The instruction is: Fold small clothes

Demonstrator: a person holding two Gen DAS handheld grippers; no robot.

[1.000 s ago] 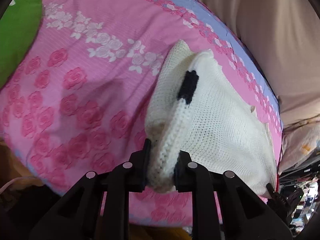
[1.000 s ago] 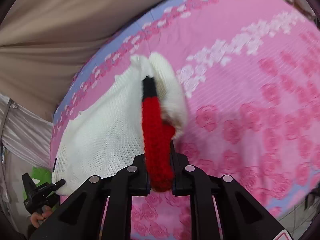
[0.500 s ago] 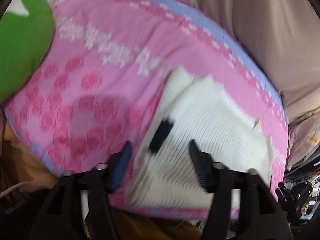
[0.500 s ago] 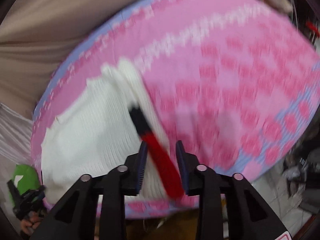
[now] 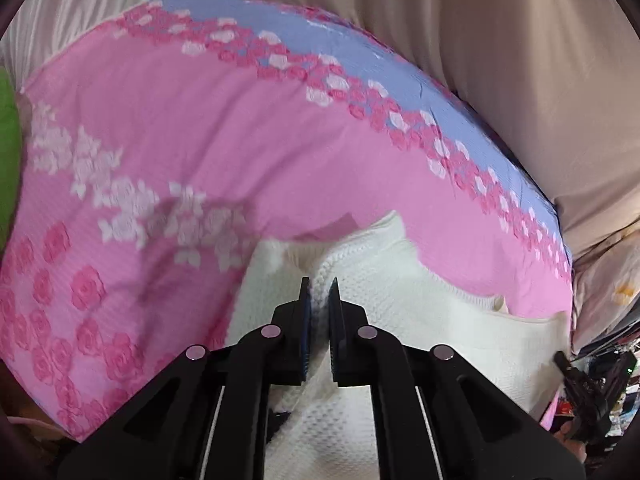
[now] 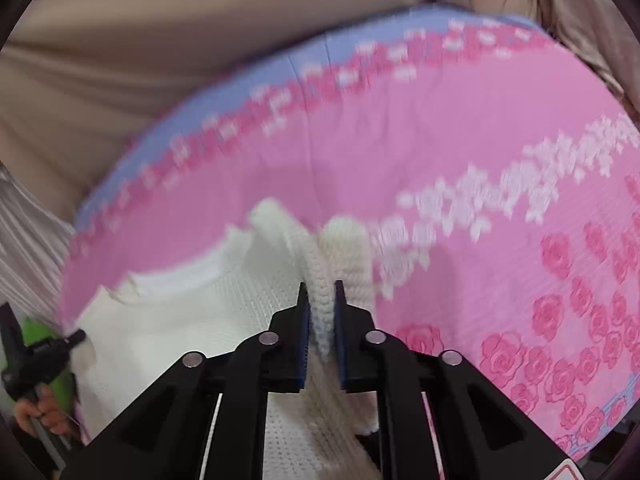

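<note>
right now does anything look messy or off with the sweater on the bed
Nothing looks damaged or spilled. The white knit sweater lies bunched rather than flat on the pink floral bedspread, with an edge pinched up in the left gripper and another in the right gripper, as expected mid-fold.

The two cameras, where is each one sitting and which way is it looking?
Left wrist view: sits on the left gripper, looking forward along its fingers, shut on the white knit sweater; only those black fingers show.
Right wrist view: sits on the right gripper, facing forward, also pinching the sweater; the other gripper and the hand holding it show at the left edge.
Shared: the sweater and the pink rose bedspread.
</note>
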